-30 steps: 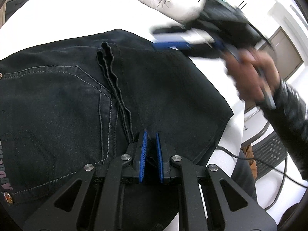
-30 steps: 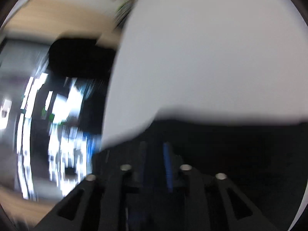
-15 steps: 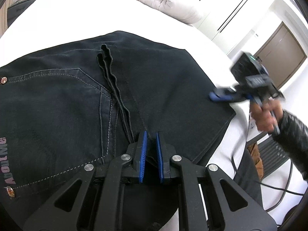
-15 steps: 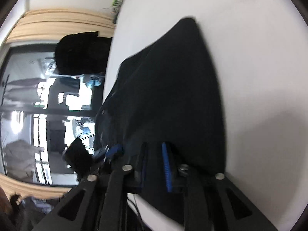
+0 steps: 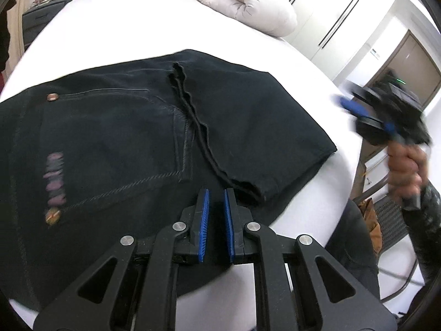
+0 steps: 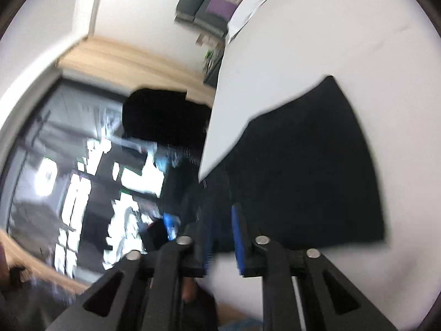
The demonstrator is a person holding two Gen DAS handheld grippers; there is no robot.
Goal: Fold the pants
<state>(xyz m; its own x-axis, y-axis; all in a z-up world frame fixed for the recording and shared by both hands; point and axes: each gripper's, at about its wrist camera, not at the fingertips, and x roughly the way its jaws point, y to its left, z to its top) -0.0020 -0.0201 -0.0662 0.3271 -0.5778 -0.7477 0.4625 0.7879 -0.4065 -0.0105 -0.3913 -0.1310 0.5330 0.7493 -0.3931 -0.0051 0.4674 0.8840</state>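
A pair of black denim pants (image 5: 154,143) lay folded on a white bed (image 5: 154,27), spread across the near and left part of the left wrist view. One hemmed leg end (image 5: 289,127) was laid back over the seat, its wavy edge running from far to near beside a stitched back pocket (image 5: 110,138). A copper rivet (image 5: 52,97) and a blurred pink logo (image 5: 55,178) showed on the left side of the cloth.

The left gripper (image 5: 215,215) hovered at the near edge of the pants. Its blue-padded fingers (image 5: 203,220) stood close together with only a narrow gap, and nothing was caught between them.

The right gripper (image 5: 363,115), blurred, was held by a bare hand (image 5: 405,171) at the right edge of the bed, clear of the cloth. In the right wrist view, the right gripper (image 6: 223,234) pointed across the bed toward the pants (image 6: 303,171). Its blue fingers (image 6: 238,234) were partly apart and had just opened a little, with no cloth gripped between them.

A rolled cream quilt (image 5: 248,5) rested at the far end of the bed. White wardrobe doors (image 5: 330,16) stood to the far right.
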